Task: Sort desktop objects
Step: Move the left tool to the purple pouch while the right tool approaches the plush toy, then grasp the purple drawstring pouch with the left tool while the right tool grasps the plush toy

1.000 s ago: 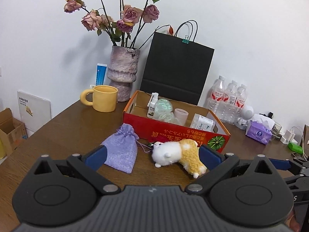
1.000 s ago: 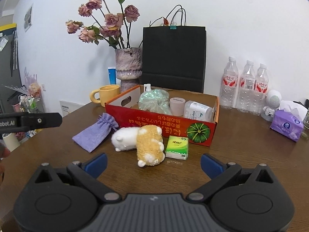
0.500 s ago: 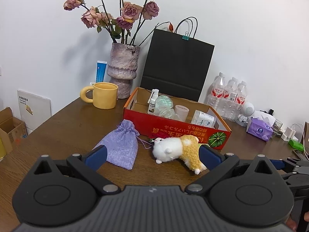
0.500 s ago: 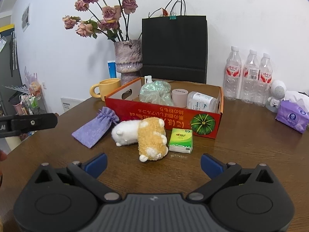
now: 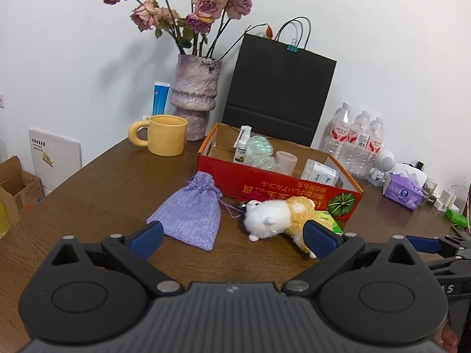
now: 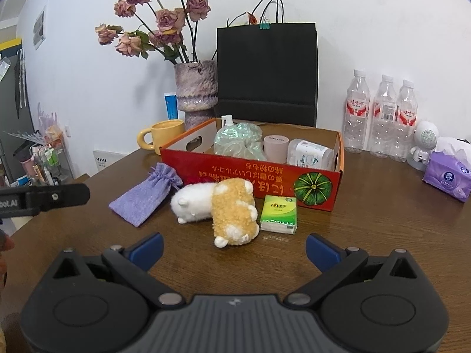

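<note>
A red cardboard box (image 6: 312,181) (image 5: 276,186) sits mid-table holding a spray bottle (image 5: 243,148), a bubble-wrap bundle (image 6: 238,142), a pink cup (image 6: 275,148) and a white pack (image 6: 309,153). In front of it lie a purple drawstring pouch (image 5: 191,216) (image 6: 145,195), a white-and-tan plush toy (image 6: 220,206) (image 5: 279,214) and a green tissue pack (image 6: 279,213). My left gripper (image 5: 232,236) hovers open just short of the pouch and plush. My right gripper (image 6: 234,245) is open, short of the plush and tissue pack. Both hold nothing.
At the back stand a yellow mug (image 5: 164,138), a vase of dried roses (image 5: 195,97), a black paper bag (image 6: 266,70) and three water bottles (image 6: 382,120). A purple tissue pack (image 6: 449,176) and a small white robot figure (image 6: 424,144) sit right. The table's left edge is near.
Both grippers have shifted slightly, and the objects sit a little differently in each view. Nothing on the table has been moved, and both grippers stay open.
</note>
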`<state>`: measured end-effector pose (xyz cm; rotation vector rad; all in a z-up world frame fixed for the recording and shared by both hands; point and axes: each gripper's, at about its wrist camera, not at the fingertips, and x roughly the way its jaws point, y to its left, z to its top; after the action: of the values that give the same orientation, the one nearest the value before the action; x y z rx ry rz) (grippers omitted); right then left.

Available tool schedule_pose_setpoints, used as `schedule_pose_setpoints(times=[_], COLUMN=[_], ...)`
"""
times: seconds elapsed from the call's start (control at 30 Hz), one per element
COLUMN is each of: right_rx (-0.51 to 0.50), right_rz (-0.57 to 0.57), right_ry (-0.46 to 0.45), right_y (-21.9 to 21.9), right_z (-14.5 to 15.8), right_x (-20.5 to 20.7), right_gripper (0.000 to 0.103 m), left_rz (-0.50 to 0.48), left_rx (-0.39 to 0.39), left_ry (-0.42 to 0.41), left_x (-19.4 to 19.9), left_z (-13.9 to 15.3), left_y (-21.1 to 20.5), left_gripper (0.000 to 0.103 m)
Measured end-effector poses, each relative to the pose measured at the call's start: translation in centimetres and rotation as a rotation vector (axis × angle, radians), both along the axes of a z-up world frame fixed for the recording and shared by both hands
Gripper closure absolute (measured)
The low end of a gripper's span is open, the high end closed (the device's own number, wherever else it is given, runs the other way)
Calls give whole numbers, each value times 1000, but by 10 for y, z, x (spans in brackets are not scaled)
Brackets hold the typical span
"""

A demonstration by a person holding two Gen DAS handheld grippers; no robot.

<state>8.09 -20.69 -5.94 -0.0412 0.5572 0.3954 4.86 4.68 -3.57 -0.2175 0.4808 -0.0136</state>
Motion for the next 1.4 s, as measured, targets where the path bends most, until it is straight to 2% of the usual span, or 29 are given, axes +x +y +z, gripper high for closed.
schedule_pose_setpoints(times=[0.33, 0.6, 0.8, 1.03, 1.17, 1.23, 1.3, 1.4], right_rx=[-13, -46, -38, -120, -174, -179, -176, -185], right_rz=[-20, -50, -48, -73, -80, -84, -76, -56], right_ry=[27, 59, 4, 11, 22, 32, 43, 47], right_y=[2, 8, 21, 55, 67, 68, 70, 74], right_z=[-10, -32, -35, -50, -58, -60, -61, -61], right_x=[11, 33, 56, 93, 103, 105, 107, 106], right_gripper=[0, 0, 0, 2, 13, 25, 44, 50], left_rz=[-5, -22, -42, -26, -9, -20, -32, -56], left_rx=[-6, -4, 70, 128, 112, 117, 117, 99], left_ry=[24, 49, 131, 206, 226, 236, 245, 248], left_x=[18, 38, 83, 139, 152, 155, 157, 158], left_z=[-6, -16, -26, -45, -59, -63, -67, -69], left_y=[7, 18, 24, 27, 32, 33, 35, 36], left_gripper=[0, 0, 0, 0, 2, 6, 12, 35])
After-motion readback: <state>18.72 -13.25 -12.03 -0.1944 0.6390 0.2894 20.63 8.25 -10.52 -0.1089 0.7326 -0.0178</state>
